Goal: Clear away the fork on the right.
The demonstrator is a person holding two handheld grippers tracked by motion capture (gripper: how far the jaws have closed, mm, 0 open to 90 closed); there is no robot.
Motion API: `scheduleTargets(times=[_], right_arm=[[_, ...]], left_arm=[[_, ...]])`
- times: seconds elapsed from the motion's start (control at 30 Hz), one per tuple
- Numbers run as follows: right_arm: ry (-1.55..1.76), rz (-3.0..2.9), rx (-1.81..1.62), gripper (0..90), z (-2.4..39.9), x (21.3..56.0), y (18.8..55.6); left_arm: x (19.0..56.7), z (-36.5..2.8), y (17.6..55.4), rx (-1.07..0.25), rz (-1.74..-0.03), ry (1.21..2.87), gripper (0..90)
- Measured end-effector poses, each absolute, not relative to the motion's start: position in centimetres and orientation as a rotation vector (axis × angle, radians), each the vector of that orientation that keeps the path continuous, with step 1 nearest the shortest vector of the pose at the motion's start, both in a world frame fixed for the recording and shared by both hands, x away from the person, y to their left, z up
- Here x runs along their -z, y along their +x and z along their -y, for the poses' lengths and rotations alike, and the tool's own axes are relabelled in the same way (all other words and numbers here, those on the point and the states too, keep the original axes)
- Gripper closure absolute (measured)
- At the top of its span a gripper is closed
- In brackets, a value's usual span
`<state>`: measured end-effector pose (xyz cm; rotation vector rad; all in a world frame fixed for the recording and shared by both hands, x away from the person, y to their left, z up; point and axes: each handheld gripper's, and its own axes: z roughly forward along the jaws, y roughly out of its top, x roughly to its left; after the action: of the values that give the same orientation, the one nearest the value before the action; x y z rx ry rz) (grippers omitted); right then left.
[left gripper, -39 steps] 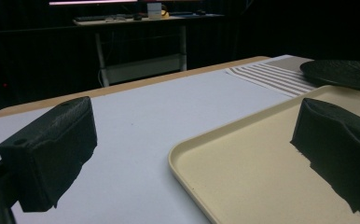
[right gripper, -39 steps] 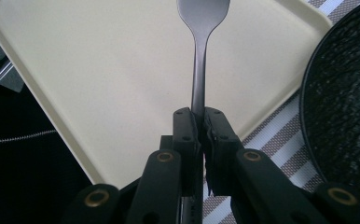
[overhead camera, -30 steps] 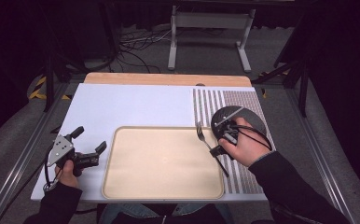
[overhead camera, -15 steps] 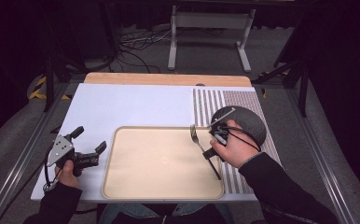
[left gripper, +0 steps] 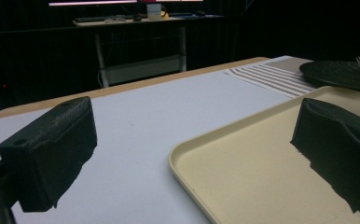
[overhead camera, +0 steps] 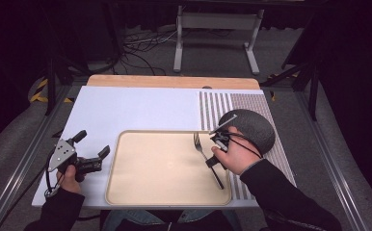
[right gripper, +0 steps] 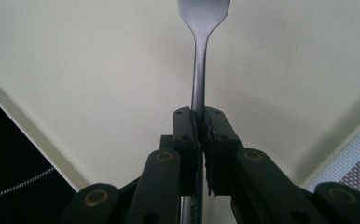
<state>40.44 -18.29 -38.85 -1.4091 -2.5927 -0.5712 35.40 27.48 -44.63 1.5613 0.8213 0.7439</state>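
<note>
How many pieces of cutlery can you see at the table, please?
1: a fork, clamped by its handle in the right gripper over the right side of the cream tray, beside the dark plate.

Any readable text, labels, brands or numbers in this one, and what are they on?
No text can be read in these frames.
Fork: small marks on the handle just below the right gripper, too small and dark to read.
Tray, dark plate, striped mat, left gripper: no print visible.
</note>
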Motion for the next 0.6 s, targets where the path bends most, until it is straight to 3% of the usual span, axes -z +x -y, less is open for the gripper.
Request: scheduleTargets(times=[0.6], right_arm=[[-1.446,2.556,0.497,84.1,18.1,40.2,40.7]], left_arm=[[44.6,-27.5,35.4,-0.743,-0.822,1.561,0.4]])
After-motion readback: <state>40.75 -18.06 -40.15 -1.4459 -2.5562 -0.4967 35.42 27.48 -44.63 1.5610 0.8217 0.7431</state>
